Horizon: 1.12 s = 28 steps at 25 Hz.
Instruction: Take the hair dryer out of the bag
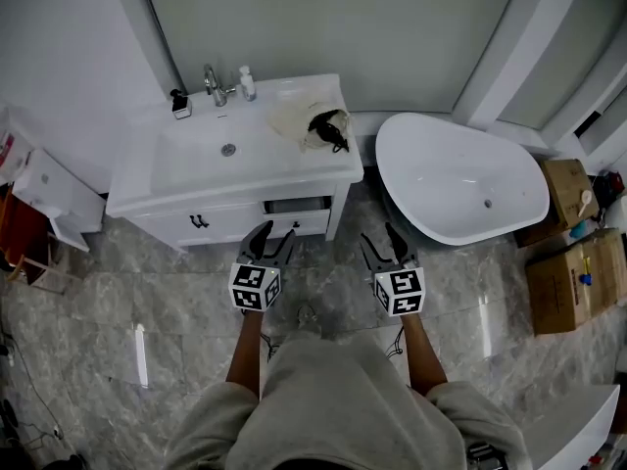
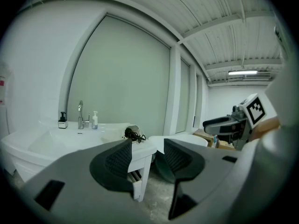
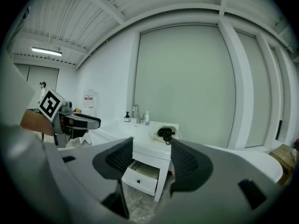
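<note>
Left tongs [image 1: 277, 233] and right tongs [image 1: 379, 235] apart, empty, short of the counter [image 1: 196, 179].
Hair dryer [image 1: 328, 130] lies in the bag [image 1: 292, 117] at its back right corner, untouched.

A stretch of grey marble floor [image 1: 176, 302] is left free in front of the white vanity cabinet [image 1: 147, 179]. The counter's right end is occupied by a crumpled pale bag [image 1: 294, 117] and a black hair dryer [image 1: 328, 130], open from above and from the near side. Further left, a chrome tap [image 1: 213, 84], a white pump bottle [image 1: 247, 83] and a black dispenser [image 1: 179, 103] are ranged along the far edge. The right is crowded by a white oval bathtub [image 1: 460, 179]. Below the counter, a partly open drawer [image 1: 294, 225] juts out.
</note>
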{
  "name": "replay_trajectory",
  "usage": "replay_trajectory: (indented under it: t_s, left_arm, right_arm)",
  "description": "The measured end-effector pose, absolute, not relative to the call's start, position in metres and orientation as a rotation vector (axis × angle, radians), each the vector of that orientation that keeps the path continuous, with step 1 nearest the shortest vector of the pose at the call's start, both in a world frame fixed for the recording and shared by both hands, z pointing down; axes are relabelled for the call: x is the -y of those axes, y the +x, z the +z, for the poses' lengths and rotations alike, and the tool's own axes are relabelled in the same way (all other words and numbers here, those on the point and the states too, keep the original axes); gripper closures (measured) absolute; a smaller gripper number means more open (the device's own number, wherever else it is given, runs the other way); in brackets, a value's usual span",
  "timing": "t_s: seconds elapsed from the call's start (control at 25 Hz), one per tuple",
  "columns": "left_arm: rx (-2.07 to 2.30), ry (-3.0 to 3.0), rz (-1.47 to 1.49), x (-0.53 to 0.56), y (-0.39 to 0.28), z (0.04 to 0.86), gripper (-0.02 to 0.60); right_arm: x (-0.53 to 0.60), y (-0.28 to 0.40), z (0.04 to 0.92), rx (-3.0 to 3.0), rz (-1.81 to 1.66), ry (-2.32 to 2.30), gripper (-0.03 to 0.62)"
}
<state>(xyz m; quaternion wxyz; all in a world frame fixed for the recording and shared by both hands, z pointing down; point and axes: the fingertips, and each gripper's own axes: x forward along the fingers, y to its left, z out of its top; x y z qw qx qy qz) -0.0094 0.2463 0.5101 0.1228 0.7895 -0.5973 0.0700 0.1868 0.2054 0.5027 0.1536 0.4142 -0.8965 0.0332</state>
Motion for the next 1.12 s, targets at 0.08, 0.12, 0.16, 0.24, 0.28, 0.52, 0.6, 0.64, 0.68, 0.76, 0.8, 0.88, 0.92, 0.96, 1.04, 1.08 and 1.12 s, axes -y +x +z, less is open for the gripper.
replay_trajectory:
  t_s: [0.08,0.12,0.16,0.24,0.28,0.52,0.6,0.64,0.68,0.76,0.8,0.88,0.92,0.96,1.04,1.08,1.12]
  left_arm:
    - [1.733,2.312,0.201,-0.223,-0.018,0.508,0.387]
    - [1.728,2.315,0.199,-0.212,-0.023,0.508,0.387]
    - [1.722,2.318,0.199,-0.202,-0.027,0.508,0.387]
    - [1.707,2.327,0.202,-0.182,-0.035,0.507,0.387]
    - [1.7,2.332,0.203,-0.171,-0.039,0.507,0.387]
    - [1.66,2.354,0.217,-0.126,-0.059,0.512,0.387]
    - [1.65,2.36,0.217,-0.115,-0.066,0.514,0.387]
    - [1.646,2.361,0.217,-0.11,-0.069,0.515,0.387]
    - [1.642,2.361,0.217,-0.105,-0.073,0.517,0.387]
    - [1.633,2.362,0.221,-0.096,-0.078,0.52,0.387]
    - [1.628,2.363,0.224,-0.093,-0.079,0.522,0.387]
    - [1.618,2.364,0.231,-0.09,-0.081,0.525,0.387]
    - [1.613,2.363,0.234,-0.09,-0.082,0.526,0.387]
    - [1.609,2.362,0.236,-0.089,-0.083,0.527,0.387]
    - [1.603,2.36,0.24,-0.086,-0.084,0.528,0.387]
    - [1.6,2.358,0.242,-0.086,-0.084,0.53,0.387]
    - [1.597,2.357,0.245,-0.085,-0.084,0.531,0.387]
  right_arm:
    - [-0.185,0.178,0.502,2.564,0.094,1.195,0.352]
    - [-0.175,0.173,0.502,2.559,0.094,1.199,0.352]
    - [-0.166,0.169,0.502,2.553,0.094,1.202,0.352]
    - [-0.148,0.16,0.501,2.544,0.095,1.211,0.352]
    - [-0.139,0.156,0.5,2.541,0.093,1.217,0.352]
    - [-0.097,0.137,0.505,2.51,0.099,1.245,0.356]
    - [-0.088,0.129,0.507,2.501,0.101,1.249,0.356]
    - [-0.084,0.125,0.508,2.498,0.1,1.25,0.356]
    - [-0.079,0.121,0.509,2.495,0.098,1.25,0.356]
    - [-0.072,0.115,0.511,2.489,0.098,1.25,0.356]
    - [-0.07,0.112,0.513,2.487,0.1,1.25,0.356]
    - [-0.068,0.109,0.516,2.482,0.105,1.25,0.356]
    - [-0.067,0.108,0.517,2.48,0.108,1.249,0.356]
    - [-0.066,0.107,0.517,2.476,0.111,1.249,0.356]
    - [-0.065,0.105,0.519,2.47,0.117,1.248,0.356]
    - [-0.064,0.105,0.52,2.467,0.12,1.247,0.356]
    - [-0.063,0.105,0.522,2.464,0.123,1.246,0.356]
